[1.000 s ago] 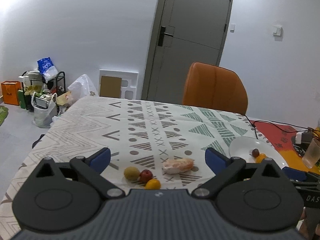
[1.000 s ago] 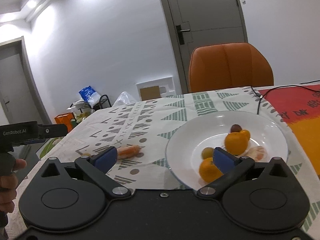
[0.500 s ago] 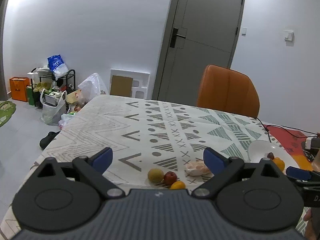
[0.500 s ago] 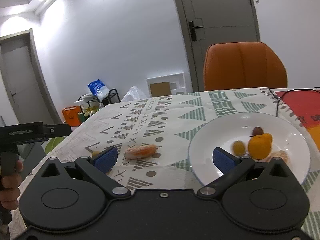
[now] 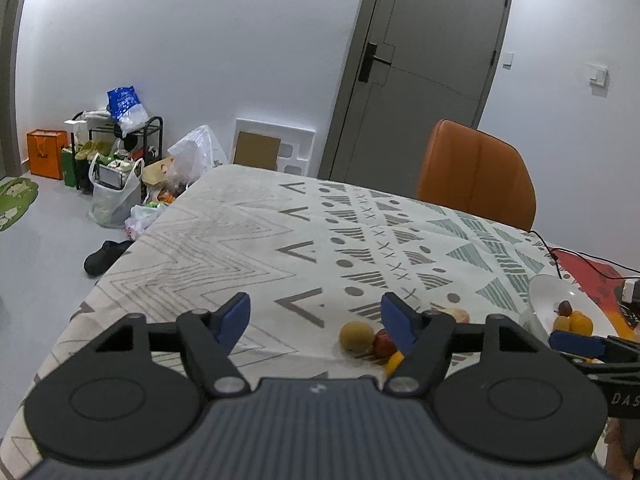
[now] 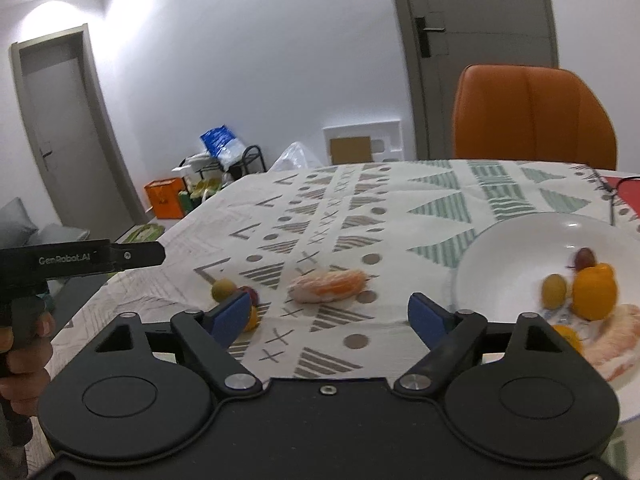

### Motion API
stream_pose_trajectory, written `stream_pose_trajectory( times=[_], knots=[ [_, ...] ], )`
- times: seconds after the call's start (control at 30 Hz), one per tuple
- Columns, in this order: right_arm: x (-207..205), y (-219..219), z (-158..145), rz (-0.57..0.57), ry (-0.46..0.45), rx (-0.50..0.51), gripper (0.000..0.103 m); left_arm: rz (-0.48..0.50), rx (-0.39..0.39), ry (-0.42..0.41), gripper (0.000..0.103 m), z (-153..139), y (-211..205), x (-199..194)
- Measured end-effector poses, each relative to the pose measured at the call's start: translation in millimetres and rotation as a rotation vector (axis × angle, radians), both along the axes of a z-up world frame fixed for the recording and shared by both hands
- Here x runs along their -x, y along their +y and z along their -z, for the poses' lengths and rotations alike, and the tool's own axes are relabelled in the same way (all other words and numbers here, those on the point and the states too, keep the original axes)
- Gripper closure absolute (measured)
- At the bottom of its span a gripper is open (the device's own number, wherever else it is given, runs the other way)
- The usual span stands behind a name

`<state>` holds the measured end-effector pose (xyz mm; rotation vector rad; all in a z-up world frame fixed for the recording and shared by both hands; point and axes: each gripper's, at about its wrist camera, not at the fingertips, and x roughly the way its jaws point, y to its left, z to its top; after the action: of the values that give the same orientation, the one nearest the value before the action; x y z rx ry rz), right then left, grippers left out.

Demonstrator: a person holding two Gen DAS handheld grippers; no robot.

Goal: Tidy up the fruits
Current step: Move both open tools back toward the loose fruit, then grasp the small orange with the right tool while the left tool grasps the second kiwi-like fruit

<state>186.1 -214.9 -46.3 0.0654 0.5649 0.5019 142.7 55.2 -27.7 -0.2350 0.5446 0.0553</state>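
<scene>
On the patterned tablecloth lie a yellow-green round fruit (image 5: 357, 336), a red fruit (image 5: 384, 342) and a small orange fruit (image 5: 394, 362), partly behind my left gripper's right finger. My left gripper (image 5: 315, 316) hovers short of them and slightly left, jaws closing, nothing between the pads. A wrapped orange piece (image 6: 328, 286) lies ahead of my right gripper (image 6: 329, 314), whose jaws are also closing on nothing. The white plate (image 6: 520, 248) at the right holds an orange (image 6: 594, 290), a green fruit (image 6: 554, 290), a dark grape (image 6: 585, 257) and a peeled piece (image 6: 616, 344).
An orange chair (image 5: 476, 176) stands at the table's far side before a grey door (image 5: 420, 68). Bags and a rack (image 5: 116, 156) clutter the floor at the left. A black cable (image 5: 576, 258) crosses a red mat at the right. A hand (image 6: 24, 364) holds the left gripper's handle.
Both grippers have shifted left, so the loose fruit and the plate have slid to the right in both views. Both pairs of jaws stand narrower than before.
</scene>
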Motion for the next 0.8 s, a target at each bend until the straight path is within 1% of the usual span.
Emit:
stream_pose_trajectory(
  times=[0.17,0.43,0.53,0.63,0.8],
  knots=[
    [-6,18,5,-0.039,0.030,0.003,0.028,0.005,0.015,0.016,0.037,7,11,-3],
    [-13,42,15,-0.082,0.074,0.011,0.038,0.013,0.034,0.031,0.040,18,21,-5],
    [-14,49,18,-0.096,0.082,0.020,0.040,0.016,0.036,0.033,0.040,21,24,-4],
    [-18,57,20,-0.106,0.091,0.027,0.043,0.016,0.046,0.041,0.045,24,28,-5],
    [-22,69,24,-0.121,0.101,0.037,0.044,0.018,0.057,0.051,0.046,27,33,-7]
  ],
)
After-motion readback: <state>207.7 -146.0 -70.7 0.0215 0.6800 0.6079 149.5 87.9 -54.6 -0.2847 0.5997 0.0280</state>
